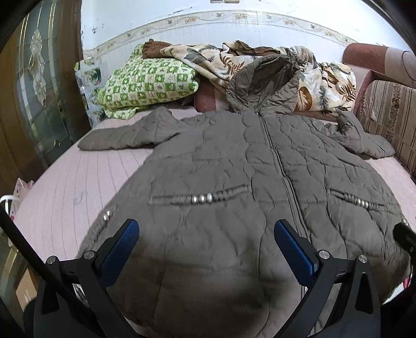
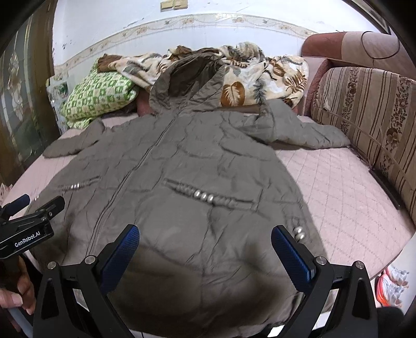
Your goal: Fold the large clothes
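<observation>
A pink quilted bed (image 1: pixel 59 187) fills both views; a striped floral sofa back (image 2: pixel 364 109) runs along its right edge, and a white wall with a flowered border (image 1: pixel 208 18) stands behind it. Spread across the bed, front side up, lies the grey-brown quilted jacket (image 1: pixel 221 161), its hem nearest the cameras and its hood (image 1: pixel 262 80) propped against the bedding at the far end; the zip (image 1: pixel 275 156) runs closed down the middle. One sleeve (image 1: pixel 124 135) stretches out flat to the left; the other sleeve (image 2: pixel 306 132) reaches right toward the sofa back, somewhat rumpled. Behind the hood sits a crumpled leaf-print blanket (image 2: pixel 260 75), and beside it a folded green-and-white checked quilt (image 1: pixel 148 80).

Both pocket openings carry rows of silver studs: the left pocket (image 1: pixel 202 199) and the right pocket (image 2: pixel 205 196) (more studs dot the side seams near the hem).

The left gripper (image 1: pixel 206 235) hangs over the jacket's lower left panel, its blue-padded fingers spread wide with nothing between them; the right gripper (image 2: pixel 205 239) hovers over the lower right panel, likewise spread wide and holding nothing. Whether either one touches the fabric cannot be told. In the right wrist view the left gripper's body appears at the left edge, with the person's hand (image 2: pixel 15 291) gripping its handle.
</observation>
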`<state>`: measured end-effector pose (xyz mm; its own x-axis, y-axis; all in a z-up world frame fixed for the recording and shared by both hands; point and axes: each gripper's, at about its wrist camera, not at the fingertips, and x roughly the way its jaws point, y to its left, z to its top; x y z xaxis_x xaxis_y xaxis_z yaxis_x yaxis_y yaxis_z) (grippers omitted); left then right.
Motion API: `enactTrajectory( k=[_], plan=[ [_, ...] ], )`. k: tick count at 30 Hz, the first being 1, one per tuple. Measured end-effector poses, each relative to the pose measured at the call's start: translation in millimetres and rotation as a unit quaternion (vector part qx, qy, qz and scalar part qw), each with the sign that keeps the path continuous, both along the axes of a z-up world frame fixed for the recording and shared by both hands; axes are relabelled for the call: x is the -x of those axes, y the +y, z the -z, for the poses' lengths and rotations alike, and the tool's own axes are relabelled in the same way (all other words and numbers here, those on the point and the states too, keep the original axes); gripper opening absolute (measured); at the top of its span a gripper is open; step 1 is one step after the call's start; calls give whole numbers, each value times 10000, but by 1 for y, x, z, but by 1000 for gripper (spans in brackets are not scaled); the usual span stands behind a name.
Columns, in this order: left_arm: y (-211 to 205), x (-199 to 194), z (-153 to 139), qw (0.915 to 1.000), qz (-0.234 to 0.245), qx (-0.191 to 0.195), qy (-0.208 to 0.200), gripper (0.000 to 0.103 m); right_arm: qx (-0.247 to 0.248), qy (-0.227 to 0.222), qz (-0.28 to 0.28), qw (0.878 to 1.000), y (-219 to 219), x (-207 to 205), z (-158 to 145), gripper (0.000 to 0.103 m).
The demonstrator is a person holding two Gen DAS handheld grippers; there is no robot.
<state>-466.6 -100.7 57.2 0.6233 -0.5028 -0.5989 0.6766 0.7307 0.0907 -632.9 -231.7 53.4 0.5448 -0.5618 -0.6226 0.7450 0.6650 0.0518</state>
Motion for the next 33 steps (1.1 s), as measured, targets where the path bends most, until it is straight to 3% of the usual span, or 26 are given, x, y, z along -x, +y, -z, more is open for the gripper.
enactTrajectory(
  k=[3, 11, 16, 17, 20, 25, 27, 33],
  plan=[
    [-12, -6, -12, 9999, 95, -8, -94, 103, -7, -119, -9, 9999, -14, 2, -12, 103],
    [-75, -41, -65, 9972, 349, 216, -627, 103, -687, -1167, 312, 9903, -107, 32, -65, 103],
    [-104, -54, -56, 9967, 440, 302, -609, 103, -1482, -2090, 903, 9624, -187, 65, -68, 103],
    [-105, -55, -50, 9968, 502, 249, -575, 103, -1686, -2388, 988, 9512, -205, 78, -63, 103],
    [-113, -59, -43, 9971, 667, 80, -370, 103, -1965, -2614, 1354, 9353, -249, 104, -50, 103],
    [-115, -70, -43, 9974, 679, 226, -107, 103, -1996, -2568, 2026, 9237, -318, 135, -34, 97],
    [-119, -74, -38, 9975, 681, 165, -39, 103, -2076, -2617, 2321, 9135, -350, 144, -27, 82],
    [-125, -88, -22, 9976, 642, -32, 265, 103, -2144, -2221, 2974, 9035, -434, 146, -1, 72]
  ],
)
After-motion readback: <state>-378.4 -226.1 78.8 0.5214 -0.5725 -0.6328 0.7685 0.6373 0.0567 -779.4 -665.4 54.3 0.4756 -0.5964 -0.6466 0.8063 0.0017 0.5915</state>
